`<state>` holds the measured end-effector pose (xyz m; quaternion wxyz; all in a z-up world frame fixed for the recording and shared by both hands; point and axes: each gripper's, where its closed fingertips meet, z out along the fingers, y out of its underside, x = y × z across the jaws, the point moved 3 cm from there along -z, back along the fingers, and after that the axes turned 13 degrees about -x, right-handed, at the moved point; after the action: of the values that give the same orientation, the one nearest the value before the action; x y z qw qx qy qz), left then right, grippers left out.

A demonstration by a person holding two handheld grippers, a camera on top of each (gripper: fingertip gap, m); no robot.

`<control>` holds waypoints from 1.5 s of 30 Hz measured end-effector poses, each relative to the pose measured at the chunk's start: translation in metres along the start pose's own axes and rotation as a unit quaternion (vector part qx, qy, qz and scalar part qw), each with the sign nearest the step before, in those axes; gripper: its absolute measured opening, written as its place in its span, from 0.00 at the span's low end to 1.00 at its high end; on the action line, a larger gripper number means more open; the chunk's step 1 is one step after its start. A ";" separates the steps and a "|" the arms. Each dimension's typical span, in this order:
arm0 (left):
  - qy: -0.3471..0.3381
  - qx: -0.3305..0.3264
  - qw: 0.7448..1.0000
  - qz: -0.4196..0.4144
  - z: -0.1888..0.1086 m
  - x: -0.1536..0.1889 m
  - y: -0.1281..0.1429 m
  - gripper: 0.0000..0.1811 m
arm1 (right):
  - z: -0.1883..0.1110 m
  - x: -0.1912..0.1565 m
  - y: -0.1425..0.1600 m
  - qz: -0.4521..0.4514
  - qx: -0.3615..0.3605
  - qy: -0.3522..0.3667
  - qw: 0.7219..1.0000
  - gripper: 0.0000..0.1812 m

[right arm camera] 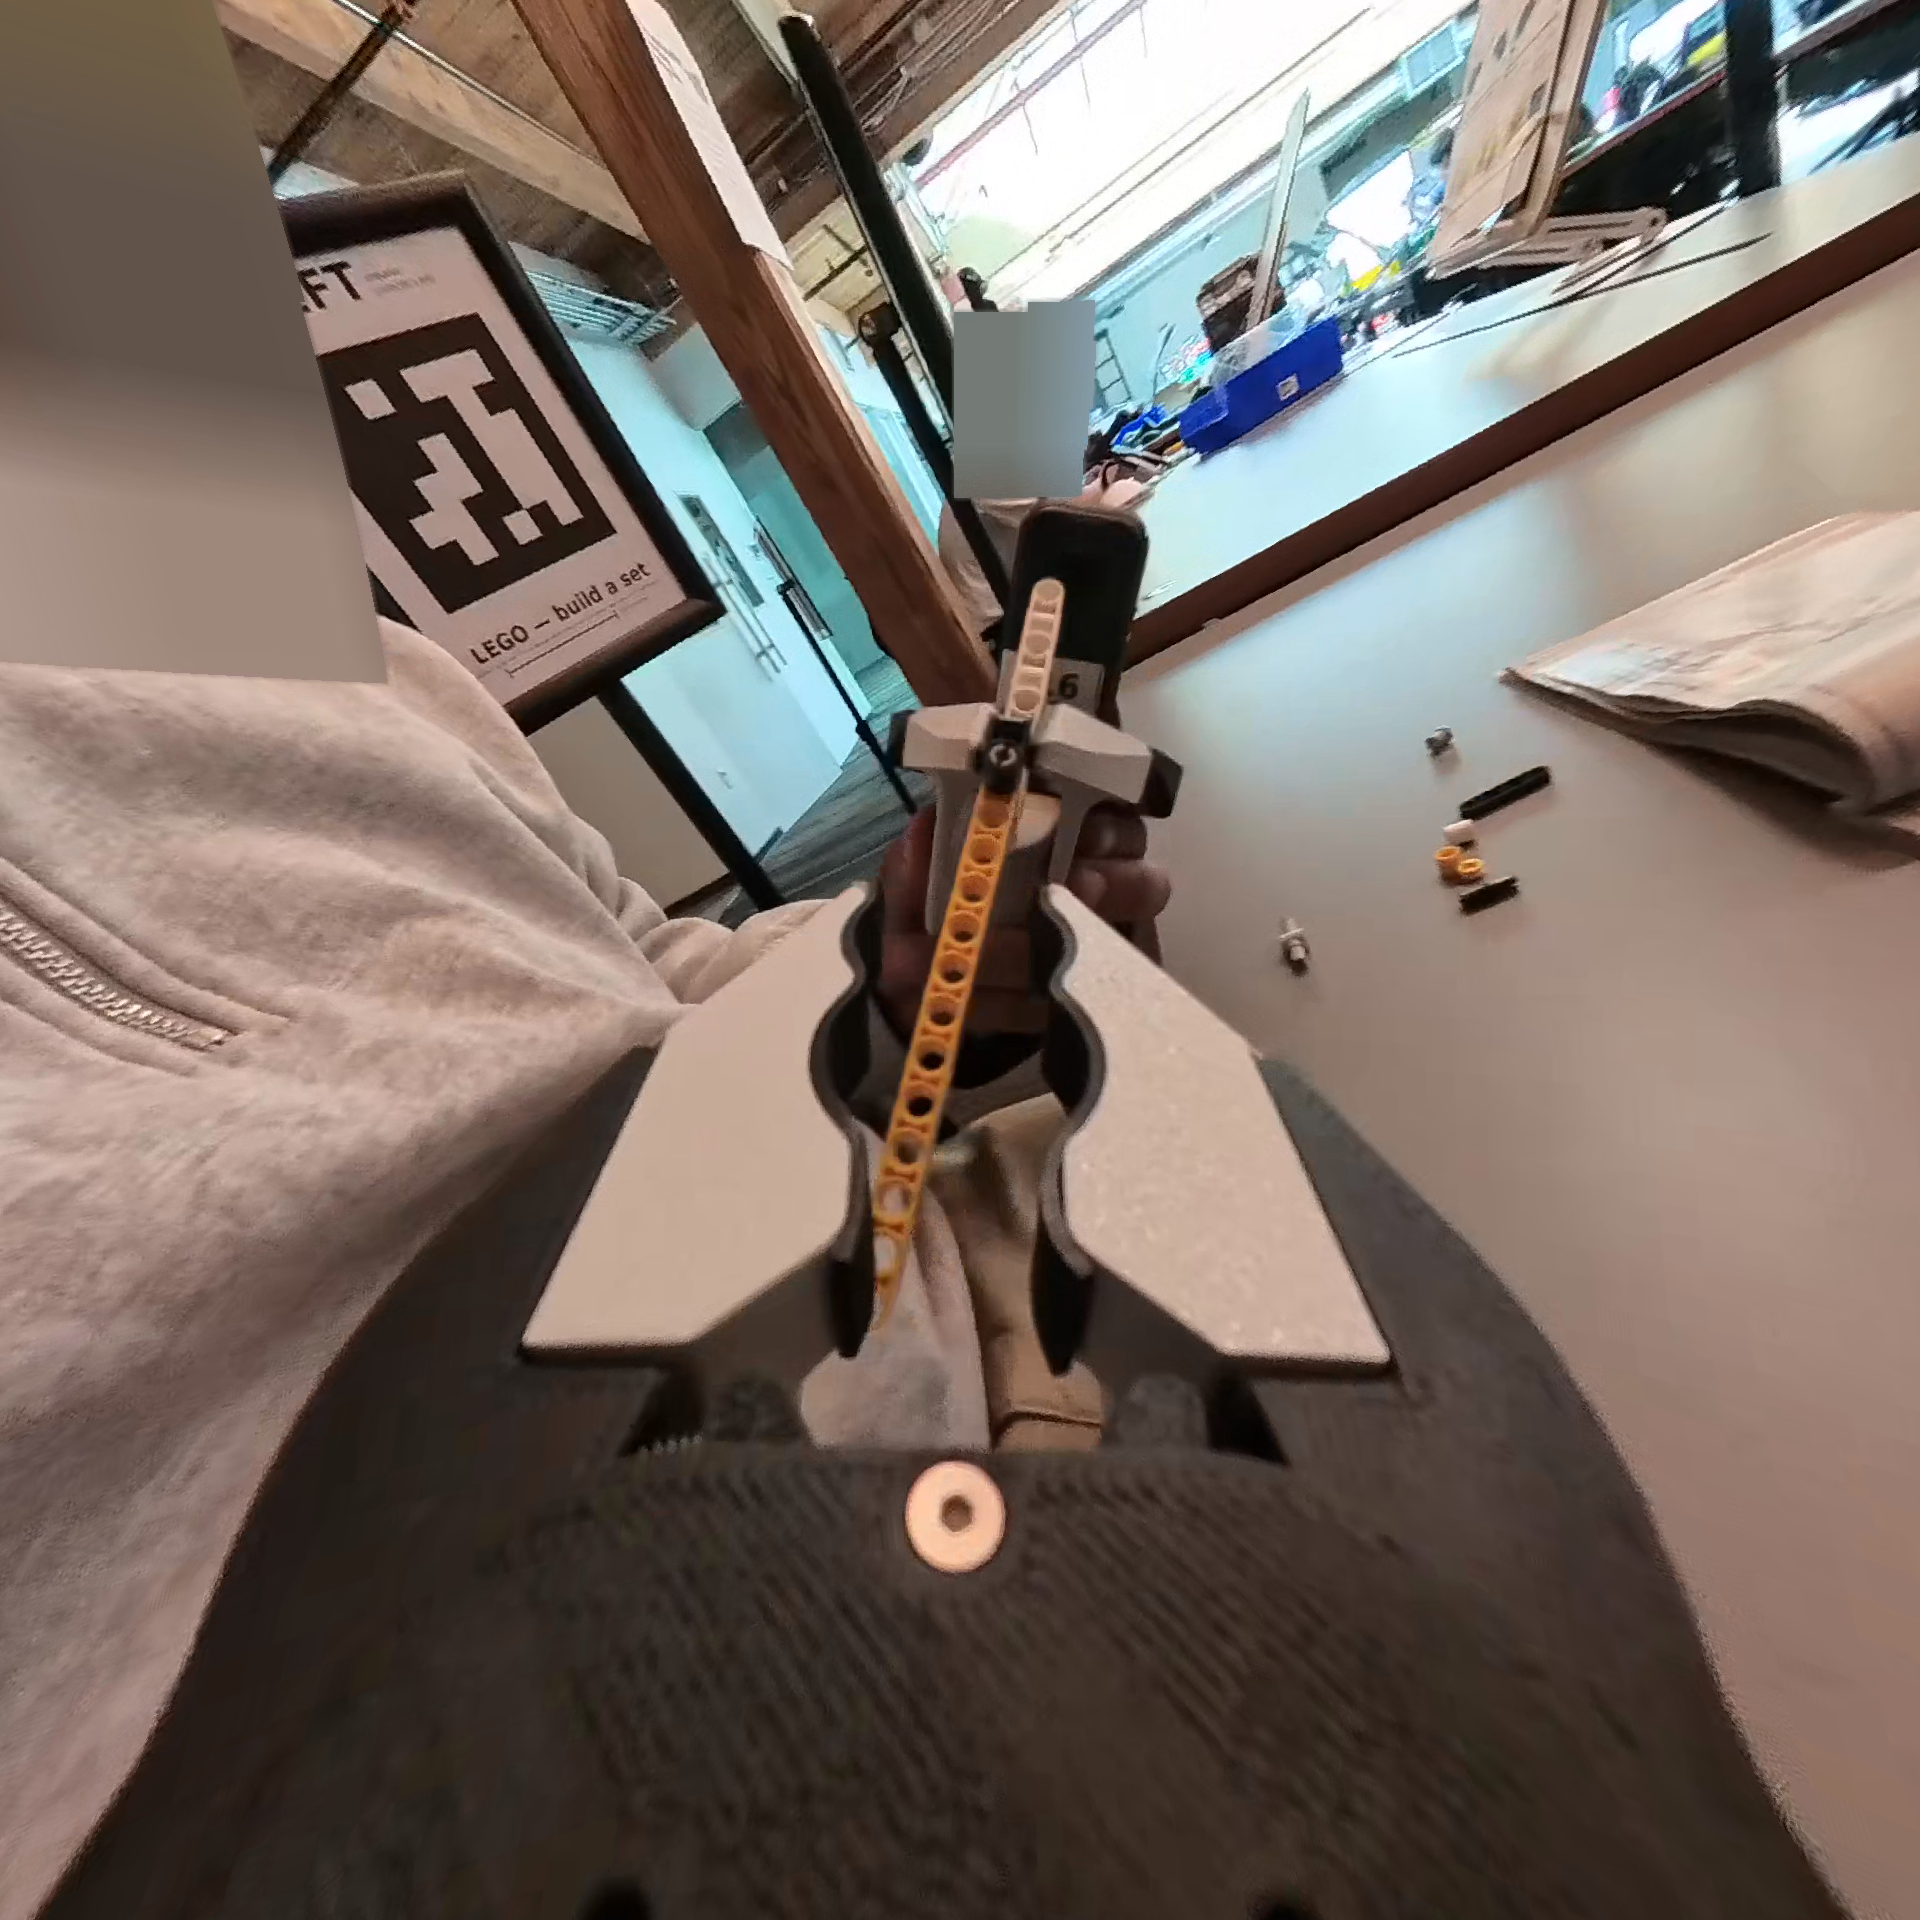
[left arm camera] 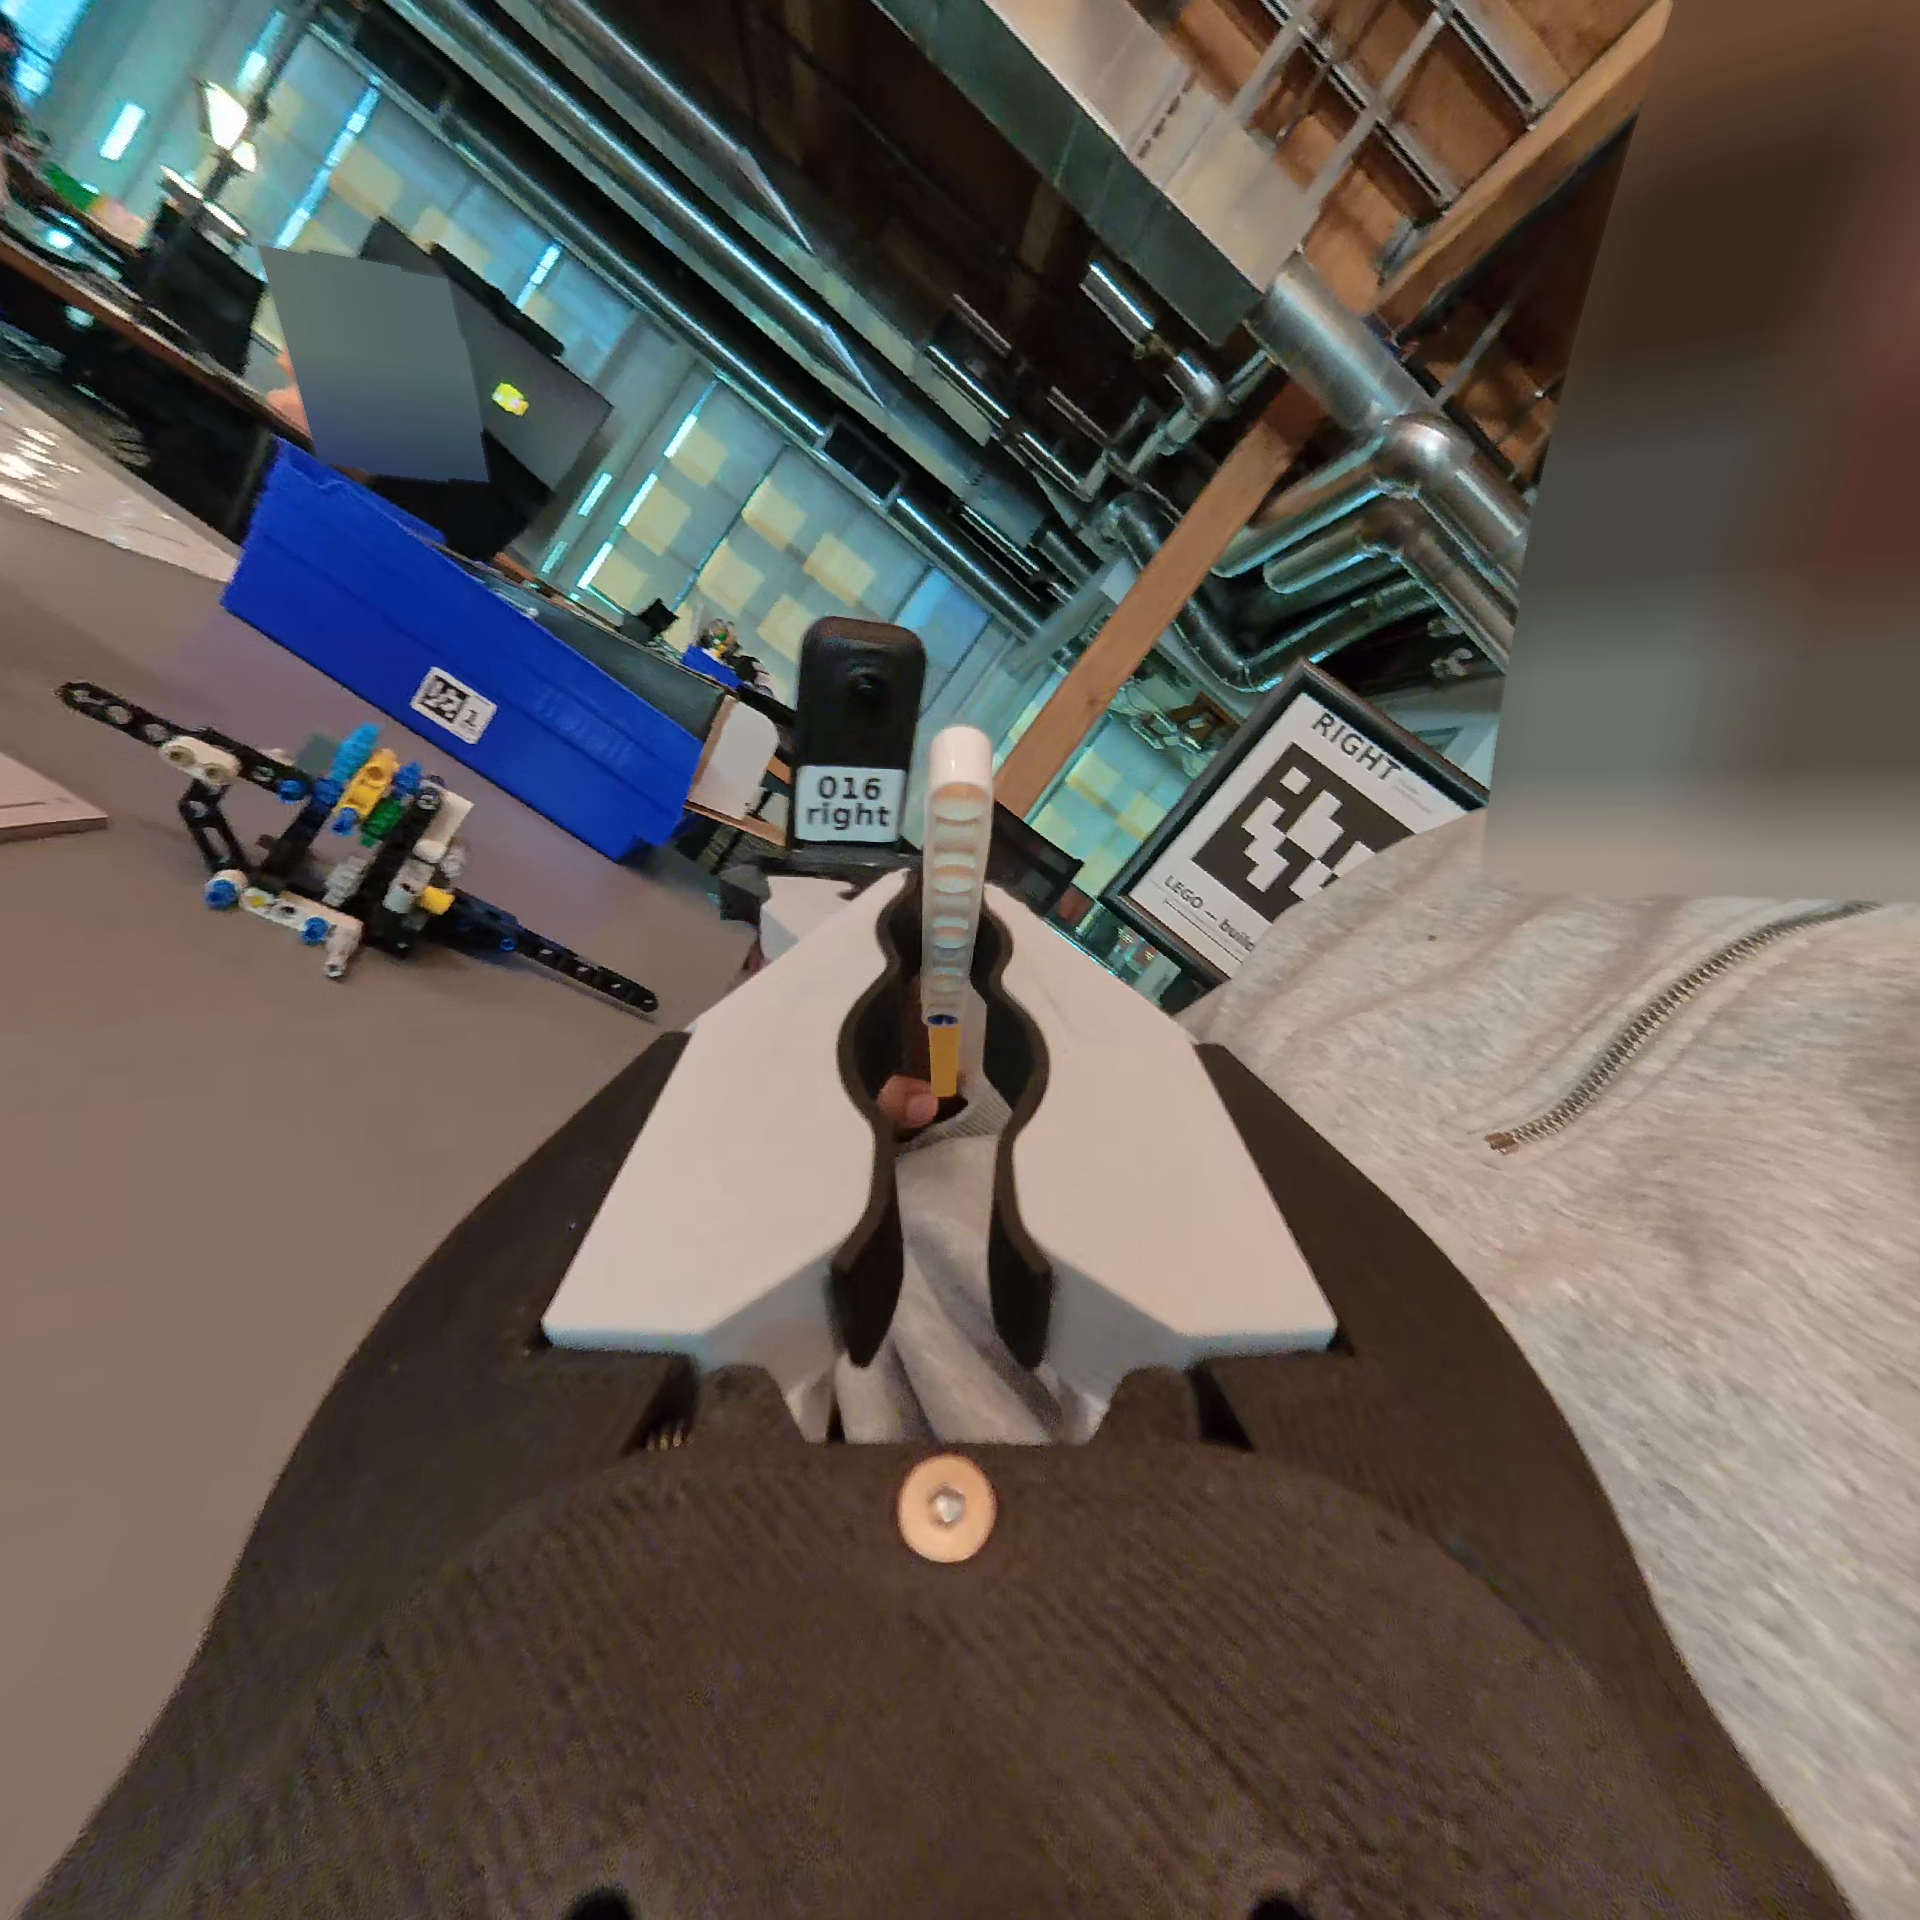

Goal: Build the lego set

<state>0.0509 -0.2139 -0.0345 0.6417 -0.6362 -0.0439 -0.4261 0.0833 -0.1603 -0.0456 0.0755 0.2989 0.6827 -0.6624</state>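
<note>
My left gripper (left arm camera: 940, 899) is shut on a white beam (left arm camera: 956, 831) that is joined end to end with a long yellow beam (right arm camera: 940, 1018) by a black pin (right arm camera: 1003, 755). The right wrist view shows the left gripper (right arm camera: 1013, 758) pinching that joint, with the white beam (right arm camera: 1034, 644) sticking up past it. My right gripper (right arm camera: 961, 914) faces it with its jaws apart. The yellow beam runs between them and leans on the left finger (right arm camera: 727, 1195). A partly built model (left arm camera: 343, 862) lies on the grey table (left arm camera: 208, 1143).
Small loose parts (right arm camera: 1475, 842) and a folded booklet (right arm camera: 1745, 665) lie on the table to the right. A blue bin (left arm camera: 447, 665) stands behind the model. A framed marker sign (right arm camera: 468, 447) and the person's grey sweater (left arm camera: 1558, 1143) are close by. The tips of both grippers are at nearly the same place. Between my right fingertips and the partly built model (left arm camera: 343, 862) there is roughly 20 centimeters.
</note>
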 end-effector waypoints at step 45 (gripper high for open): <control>-0.219 0.133 0.967 0.004 -0.055 -0.037 -0.028 0.51 | -0.017 0.013 -0.002 -0.330 -0.186 0.327 0.866 0.03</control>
<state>-0.0163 -0.2375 -0.0451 0.6968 -0.6232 -0.2370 -0.2645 0.0764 -0.1397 -0.0483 -0.3207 0.2360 0.8376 -0.3739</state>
